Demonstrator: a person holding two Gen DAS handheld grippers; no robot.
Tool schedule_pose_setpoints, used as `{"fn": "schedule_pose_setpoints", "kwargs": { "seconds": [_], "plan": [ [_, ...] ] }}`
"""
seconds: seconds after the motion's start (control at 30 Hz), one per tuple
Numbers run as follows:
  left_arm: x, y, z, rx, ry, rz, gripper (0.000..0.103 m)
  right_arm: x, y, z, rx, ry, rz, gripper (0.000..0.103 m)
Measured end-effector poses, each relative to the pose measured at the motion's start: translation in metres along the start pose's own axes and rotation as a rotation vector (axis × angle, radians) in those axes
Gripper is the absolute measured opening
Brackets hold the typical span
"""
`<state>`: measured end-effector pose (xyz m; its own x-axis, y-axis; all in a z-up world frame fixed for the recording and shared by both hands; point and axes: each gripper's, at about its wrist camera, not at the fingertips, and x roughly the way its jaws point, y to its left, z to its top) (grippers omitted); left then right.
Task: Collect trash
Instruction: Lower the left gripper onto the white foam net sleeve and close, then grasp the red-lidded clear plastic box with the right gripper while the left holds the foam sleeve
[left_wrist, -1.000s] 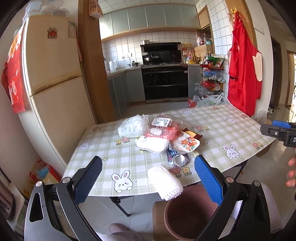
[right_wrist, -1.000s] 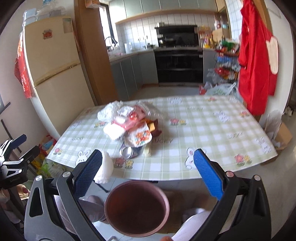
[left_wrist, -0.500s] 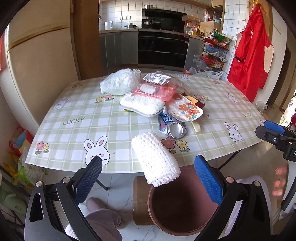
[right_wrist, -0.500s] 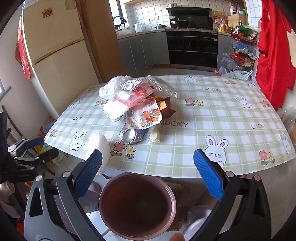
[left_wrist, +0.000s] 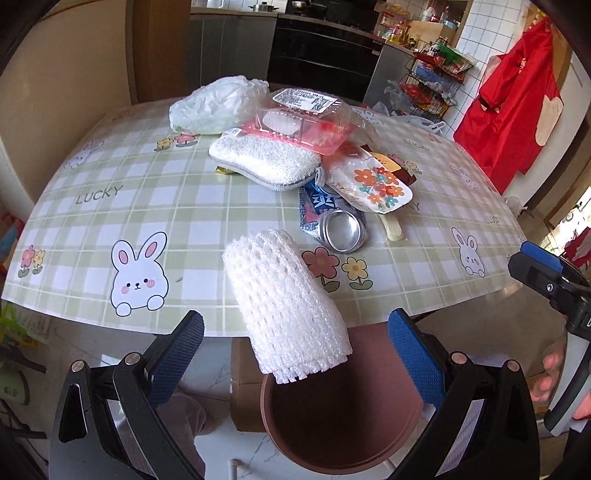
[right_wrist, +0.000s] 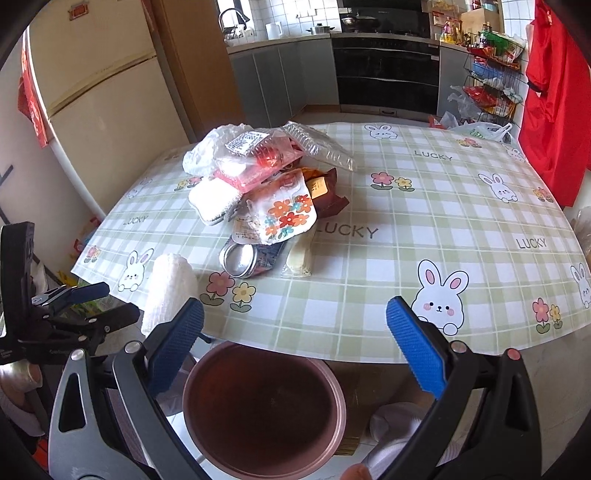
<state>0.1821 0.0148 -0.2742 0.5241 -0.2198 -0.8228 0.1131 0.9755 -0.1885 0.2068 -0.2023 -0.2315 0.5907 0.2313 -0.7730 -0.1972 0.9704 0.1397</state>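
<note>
A white foam net sleeve (left_wrist: 286, 306) lies on the table's near edge and hangs over a brown round bin (left_wrist: 340, 417) on the floor below. It also shows in the right wrist view (right_wrist: 168, 291), with the bin (right_wrist: 264, 410) under the table edge. My left gripper (left_wrist: 295, 354) is open, its blue pads either side of the sleeve's near end without touching it. My right gripper (right_wrist: 295, 343) is open and empty above the bin. A trash pile sits mid-table: white plastic bag (left_wrist: 218, 105), clear clamshell box (left_wrist: 301, 122), white pouch (left_wrist: 264, 158), flowered wrapper (left_wrist: 373, 186), crushed can (left_wrist: 338, 229).
The table (right_wrist: 424, 221) has a green checked cloth with rabbits. A fridge (right_wrist: 99, 103) stands at left, kitchen counters and oven behind, a red apron (right_wrist: 557, 103) at right. A cardboard box (left_wrist: 245, 398) sits beside the bin.
Both grippers have moved closer to the table and tilted downward. The foam sleeve and the bin now look larger and nearer. Nothing has been grasped.
</note>
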Motion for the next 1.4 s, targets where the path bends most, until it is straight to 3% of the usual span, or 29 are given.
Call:
{"fn": "schedule_pose_setpoints", "kwargs": {
  "seconds": [0.23, 0.43, 0.73, 0.97, 1.13, 1.27, 1.4],
  "plan": [
    [0.037, 0.003, 0.005, -0.017, 0.077, 0.064, 0.098, 0.014, 0.0, 0.011, -0.036, 0.0, 0.001, 0.098],
    [0.058, 0.002, 0.003, -0.012, 0.127, 0.071, 0.097, 0.023, -0.005, 0.019, -0.039, 0.003, 0.015, 0.098],
    [0.064, 0.02, 0.004, -0.048, 0.153, 0.082, 0.068, 0.032, -0.011, 0.025, -0.053, 0.007, -0.003, 0.098],
    [0.05, 0.032, 0.008, -0.055, 0.09, 0.068, 0.042, 0.039, 0.004, 0.033, -0.173, 0.022, -0.049, 0.098],
    [0.037, 0.045, 0.016, -0.083, 0.038, 0.068, 0.037, 0.05, 0.011, 0.045, -0.229, 0.068, -0.069, 0.097],
    [0.024, 0.057, 0.022, -0.107, -0.003, 0.057, 0.036, 0.056, 0.025, 0.064, -0.377, 0.055, -0.083, 0.097],
    [0.012, 0.065, 0.029, -0.147, -0.033, 0.03, 0.036, 0.07, 0.049, 0.092, -0.702, 0.032, -0.076, 0.097]
  ]
}}
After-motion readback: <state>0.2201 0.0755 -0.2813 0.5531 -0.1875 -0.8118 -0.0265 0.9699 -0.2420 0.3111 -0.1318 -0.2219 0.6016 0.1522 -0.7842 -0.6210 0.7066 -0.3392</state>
